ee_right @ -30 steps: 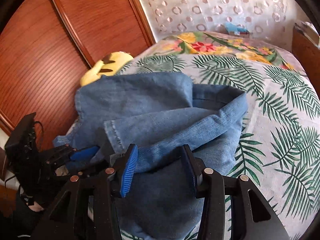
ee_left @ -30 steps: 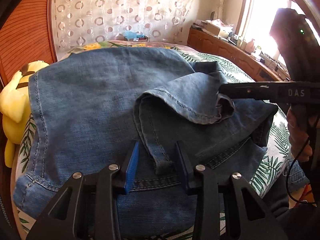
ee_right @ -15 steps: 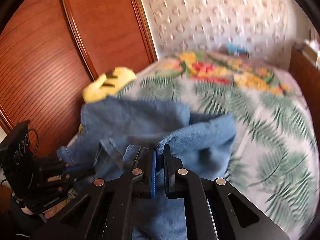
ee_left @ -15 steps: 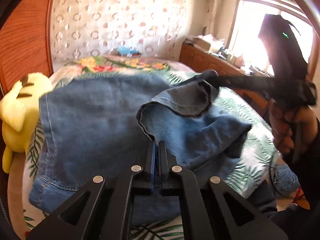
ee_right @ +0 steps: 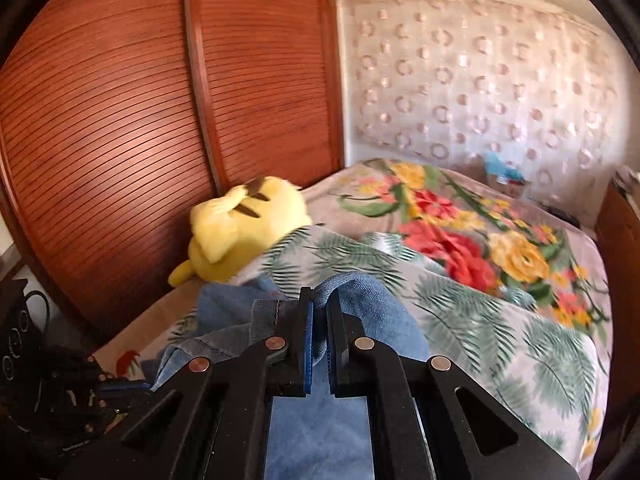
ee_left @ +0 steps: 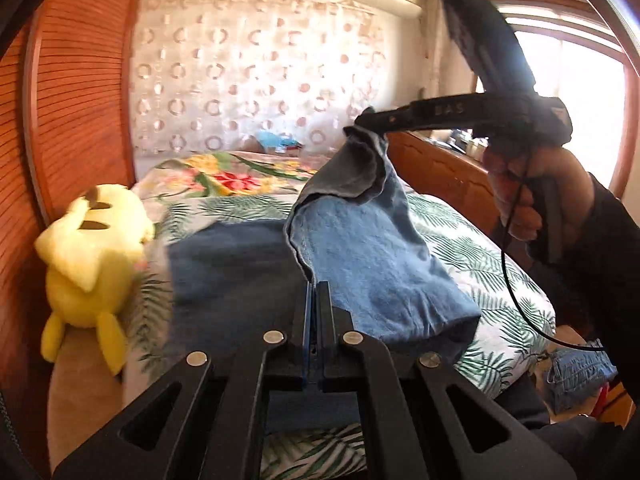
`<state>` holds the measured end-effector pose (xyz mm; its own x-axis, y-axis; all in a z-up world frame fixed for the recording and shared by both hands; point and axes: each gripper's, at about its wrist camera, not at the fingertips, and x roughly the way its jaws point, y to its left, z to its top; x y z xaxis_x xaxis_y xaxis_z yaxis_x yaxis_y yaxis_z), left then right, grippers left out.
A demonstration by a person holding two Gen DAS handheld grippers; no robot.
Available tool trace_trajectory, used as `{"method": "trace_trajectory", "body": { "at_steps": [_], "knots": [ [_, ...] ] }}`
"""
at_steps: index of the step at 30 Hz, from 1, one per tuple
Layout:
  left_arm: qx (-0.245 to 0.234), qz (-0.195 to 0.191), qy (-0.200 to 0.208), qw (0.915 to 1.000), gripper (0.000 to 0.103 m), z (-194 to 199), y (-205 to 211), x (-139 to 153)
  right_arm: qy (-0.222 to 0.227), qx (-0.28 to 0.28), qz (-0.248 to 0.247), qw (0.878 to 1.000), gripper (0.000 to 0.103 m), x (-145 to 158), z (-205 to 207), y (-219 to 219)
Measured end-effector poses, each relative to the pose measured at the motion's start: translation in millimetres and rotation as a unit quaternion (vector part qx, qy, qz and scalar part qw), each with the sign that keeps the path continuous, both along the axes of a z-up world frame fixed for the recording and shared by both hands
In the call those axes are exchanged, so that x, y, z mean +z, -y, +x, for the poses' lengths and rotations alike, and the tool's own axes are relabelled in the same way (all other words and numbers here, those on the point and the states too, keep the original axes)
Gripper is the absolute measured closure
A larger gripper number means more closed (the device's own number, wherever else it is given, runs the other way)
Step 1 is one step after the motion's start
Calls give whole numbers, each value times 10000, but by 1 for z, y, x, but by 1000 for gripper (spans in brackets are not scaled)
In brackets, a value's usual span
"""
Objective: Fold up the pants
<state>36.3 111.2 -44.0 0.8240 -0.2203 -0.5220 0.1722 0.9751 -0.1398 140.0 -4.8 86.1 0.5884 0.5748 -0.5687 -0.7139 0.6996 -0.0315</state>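
Note:
The blue denim pants (ee_left: 360, 264) lie on the bed, with one part lifted off the rest. My left gripper (ee_left: 317, 286) is shut on a denim edge at its fingertips. In the left wrist view my right gripper (ee_left: 362, 122) shows at the upper right, held by a hand (ee_left: 536, 192), shut on a raised fold that hangs down from it. In the right wrist view the right gripper (ee_right: 320, 304) pinches a bunched fold of the pants (ee_right: 360, 296) above the bed. The left gripper (ee_right: 120, 386) shows at the lower left there, dark and partly hidden.
A yellow plush toy (ee_left: 92, 248) lies at the bed's left edge against the wooden slatted wardrobe (ee_right: 120, 100). The bed (ee_right: 500, 288) has a leaf and flower cover. A wooden side cabinet (ee_left: 436, 168) runs along the right, under a bright window. More denim (ee_left: 580, 368) lies on the floor.
Both grippers went from open around the denim to shut on it. Both have risen, lifting the pinched folds off the bed, and the right gripper has rolled.

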Motion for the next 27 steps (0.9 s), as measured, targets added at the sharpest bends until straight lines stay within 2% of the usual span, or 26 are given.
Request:
{"method": "trace_trajectory", "body": {
  "at_steps": [6, 13, 15, 16, 18, 23, 27],
  "knots": [
    [414, -36, -238, 9989, 101, -9, -36, -20, -268, 354, -320, 9985, 98, -23, 35, -57],
    [544, -125, -658, 9963, 101, -8, -58, -55, -769, 451, -619, 9941, 98, -53, 75, -105],
    [538, -128, -780, 9954, 101, -5, -59, -63, -914, 374, -614, 9932, 90, -56, 84, -112],
    [525, -96, -835, 9951, 101, -4, -57, -66, -931, 316, -587, 9934, 87, -56, 88, -112],
    [508, -43, -907, 9946, 101, -4, -54, -71, -870, 286, -437, 9948, 71, -50, 91, -110],
    [525, -40, -940, 9942, 101, -6, -53, -72, -525, 218, -451, 9974, 69, -42, 76, -90],
    [567, 38, -870, 9946, 101, -5, -53, -64, -403, 154, -392, 9983, 68, -41, 56, -53]
  ]
}}
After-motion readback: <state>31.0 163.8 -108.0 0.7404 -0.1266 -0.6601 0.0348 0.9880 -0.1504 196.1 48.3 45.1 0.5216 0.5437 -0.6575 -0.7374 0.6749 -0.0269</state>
